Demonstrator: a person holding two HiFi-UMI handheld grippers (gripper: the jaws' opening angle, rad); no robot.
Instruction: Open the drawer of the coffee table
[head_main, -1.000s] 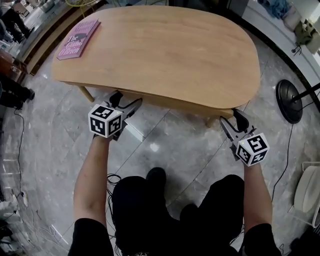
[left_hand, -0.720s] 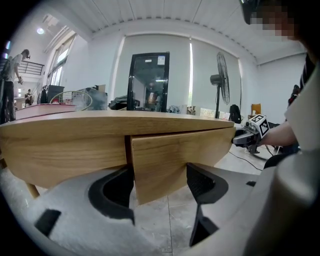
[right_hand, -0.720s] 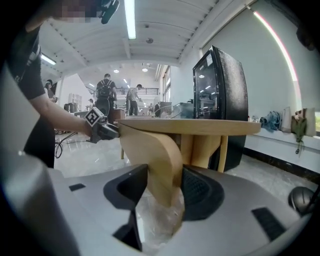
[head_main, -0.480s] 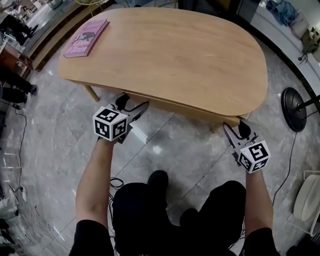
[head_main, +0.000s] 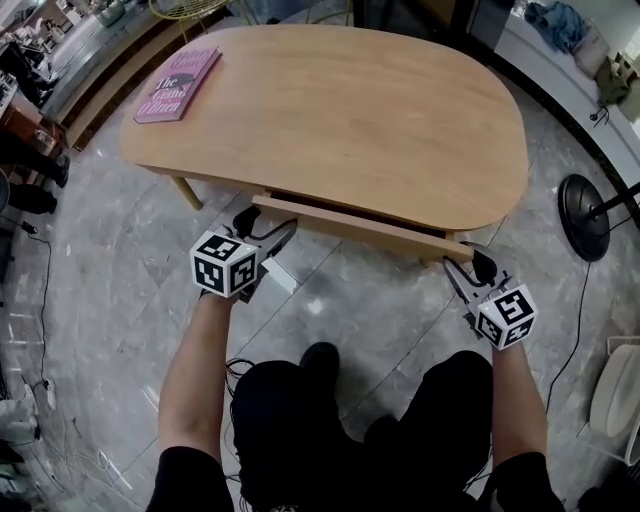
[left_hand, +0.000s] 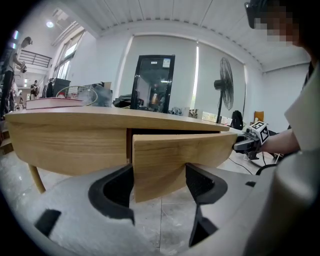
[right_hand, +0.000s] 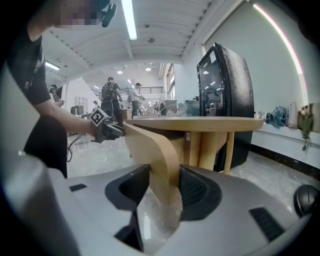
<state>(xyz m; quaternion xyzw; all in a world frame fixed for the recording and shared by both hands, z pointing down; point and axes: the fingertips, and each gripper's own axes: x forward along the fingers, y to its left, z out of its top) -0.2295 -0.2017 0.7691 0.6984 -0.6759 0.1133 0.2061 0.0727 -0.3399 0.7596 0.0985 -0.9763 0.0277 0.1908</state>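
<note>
drawer (head_main: 358, 228): light wood | curved front | slightly open under coffee table (head_main: 340, 110)

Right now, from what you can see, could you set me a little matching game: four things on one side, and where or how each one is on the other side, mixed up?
Things:
1. pink book
2. drawer front
3. left gripper
4. black round base

Places or states:
A. fingers clamped on the drawer front's left end
B. on the floor, right of the tabletop
C. pulled partly out from under the tabletop
D. lying on the tabletop's far left corner

Pairs: 1-D, 2-C, 3-A, 4-B.
</note>
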